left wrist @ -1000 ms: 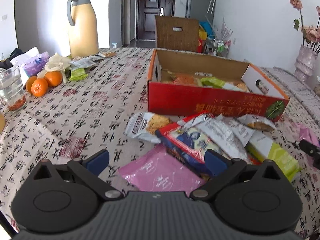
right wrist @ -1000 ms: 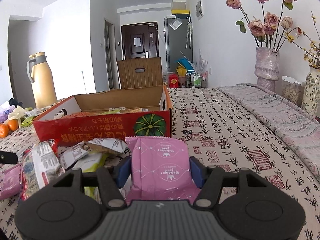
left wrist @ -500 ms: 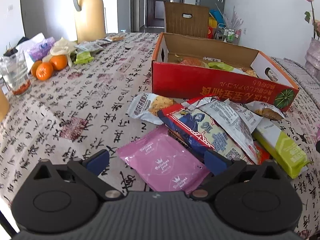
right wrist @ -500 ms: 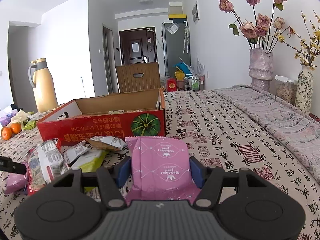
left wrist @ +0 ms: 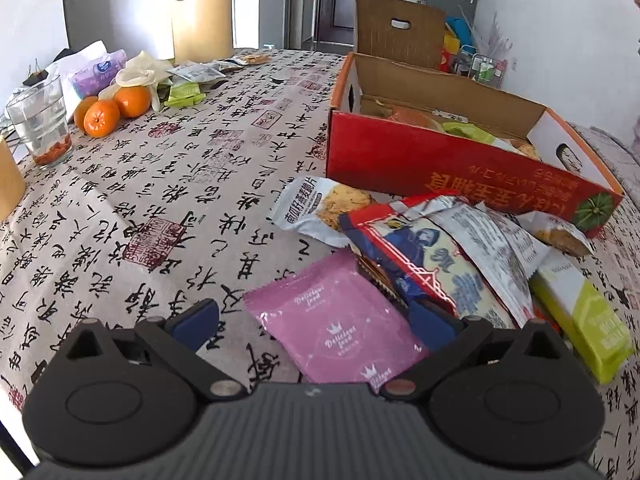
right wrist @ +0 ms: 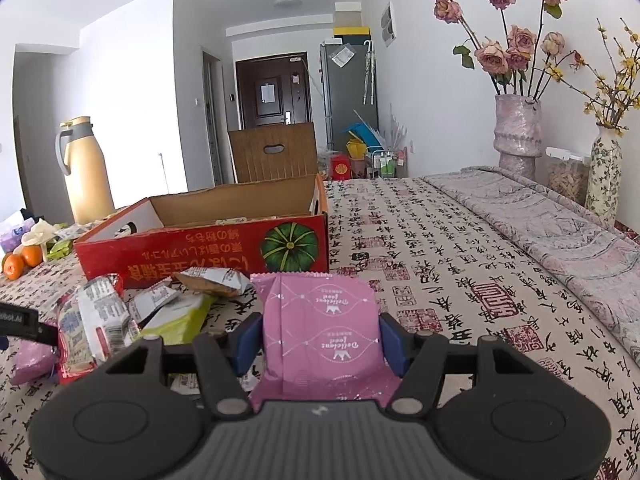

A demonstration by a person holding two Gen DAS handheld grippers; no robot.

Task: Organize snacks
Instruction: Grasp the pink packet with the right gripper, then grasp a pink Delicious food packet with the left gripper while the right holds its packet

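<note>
We pinch a pink foil snack packet [right wrist: 320, 332] in the right gripper [right wrist: 318, 338], lifted for the red cardboard box [right wrist: 208, 252] at eleven o'clock. Our left gripper [left wrist: 316, 320] stands spread around another flat pink packet [left wrist: 340, 320], ready to clamp.

A pink snack packet [right wrist: 320, 332] stands upright, pinched at its sides between the blue pads of the right tool [right wrist: 320, 338]. A second pink packet [left wrist: 340, 320] lies flat on the surface beside a loose heap of snack bags [left wrist: 460, 252] just in front of the red cardboard box [left wrist: 460, 160]. The open-topped box already holds several orange and green packets.
</note>
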